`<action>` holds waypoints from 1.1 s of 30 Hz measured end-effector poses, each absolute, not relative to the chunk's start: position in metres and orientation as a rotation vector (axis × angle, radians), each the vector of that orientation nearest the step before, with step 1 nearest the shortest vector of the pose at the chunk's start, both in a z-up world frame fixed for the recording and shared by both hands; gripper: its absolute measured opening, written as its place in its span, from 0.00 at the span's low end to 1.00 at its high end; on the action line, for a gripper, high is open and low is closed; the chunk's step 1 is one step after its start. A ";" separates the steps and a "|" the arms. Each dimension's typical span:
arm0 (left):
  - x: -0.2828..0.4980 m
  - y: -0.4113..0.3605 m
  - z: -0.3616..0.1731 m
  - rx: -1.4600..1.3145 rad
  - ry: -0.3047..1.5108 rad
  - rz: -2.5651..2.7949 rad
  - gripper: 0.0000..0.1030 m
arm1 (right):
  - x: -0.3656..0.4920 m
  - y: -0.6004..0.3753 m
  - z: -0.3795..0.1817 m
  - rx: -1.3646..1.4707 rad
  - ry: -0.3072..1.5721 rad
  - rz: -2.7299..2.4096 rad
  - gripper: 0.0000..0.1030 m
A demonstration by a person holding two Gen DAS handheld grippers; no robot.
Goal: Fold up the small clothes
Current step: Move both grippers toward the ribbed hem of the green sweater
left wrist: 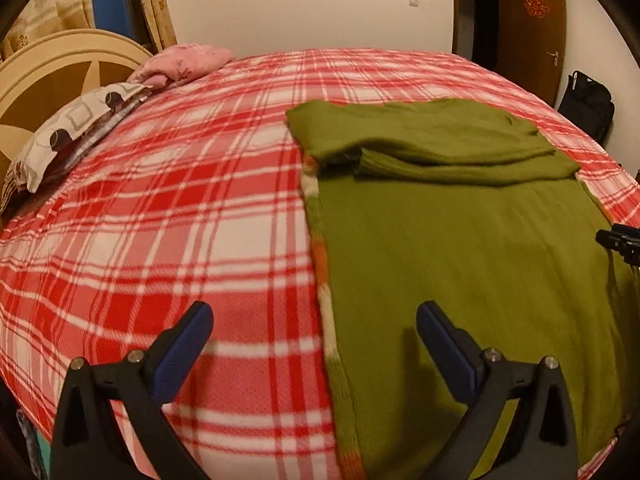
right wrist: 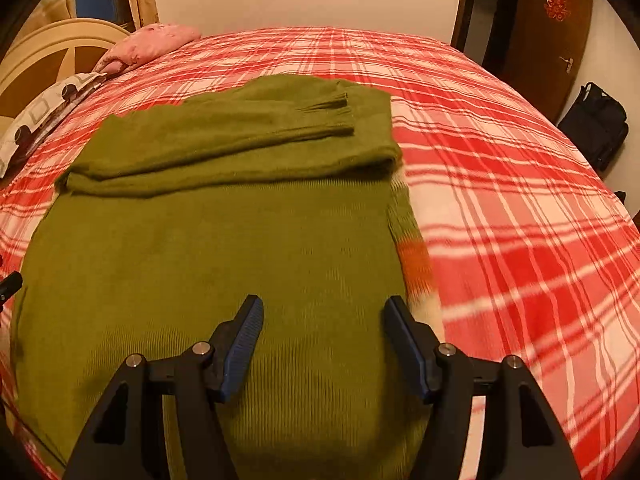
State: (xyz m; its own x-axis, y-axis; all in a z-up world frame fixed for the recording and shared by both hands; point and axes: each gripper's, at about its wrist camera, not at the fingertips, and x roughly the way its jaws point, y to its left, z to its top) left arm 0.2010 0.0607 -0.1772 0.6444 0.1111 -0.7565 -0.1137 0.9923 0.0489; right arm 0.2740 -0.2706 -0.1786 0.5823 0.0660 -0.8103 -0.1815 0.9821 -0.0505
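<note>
While both spread wide, right gripper over green sweater, empty.

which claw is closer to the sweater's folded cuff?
Right, probably. The right claw hangs open over the sweater, the cuff ahead. The left claw straddles the sweater's left edge, open, partly over the blanket.
</note>
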 end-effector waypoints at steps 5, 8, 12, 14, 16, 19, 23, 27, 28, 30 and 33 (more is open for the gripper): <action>0.184 0.056 -0.178 -0.024 0.871 0.117 1.00 | 0.253 -0.270 -0.177 -0.134 0.927 0.150 0.62; 0.174 0.052 -0.174 -0.011 0.870 0.106 1.00 | 0.238 -0.271 -0.177 -0.133 0.925 0.154 0.62; 0.158 0.044 -0.168 0.003 0.863 0.084 1.00 | 0.220 -0.273 -0.176 -0.122 0.920 0.161 0.62; 0.152 0.042 -0.167 0.010 0.866 0.071 1.00 | 0.212 -0.274 -0.175 -0.116 0.918 0.164 0.62; 0.145 0.039 -0.166 0.014 0.868 0.062 1.00 | 0.203 -0.274 -0.174 -0.118 0.912 0.165 0.62; 0.135 0.036 -0.168 0.014 0.887 0.044 1.00 | 0.191 -0.277 -0.173 -0.122 0.907 0.162 0.62; 0.120 0.029 -0.172 0.018 0.908 0.027 1.00 | 0.179 -0.278 -0.172 -0.117 0.906 0.161 0.62; 0.105 0.025 -0.182 -0.026 0.957 0.011 1.00 | 0.165 -0.278 -0.173 -0.110 0.903 0.158 0.62; 0.103 0.025 -0.185 -0.034 0.972 0.006 1.00 | 0.162 -0.279 -0.174 -0.110 0.904 0.159 0.62; 0.097 0.023 -0.191 -0.039 0.993 0.009 1.00 | 0.153 -0.279 -0.175 -0.121 0.902 0.159 0.62; 0.089 0.021 -0.196 -0.052 1.011 0.014 1.00 | 0.144 -0.282 -0.177 -0.149 0.903 0.144 0.62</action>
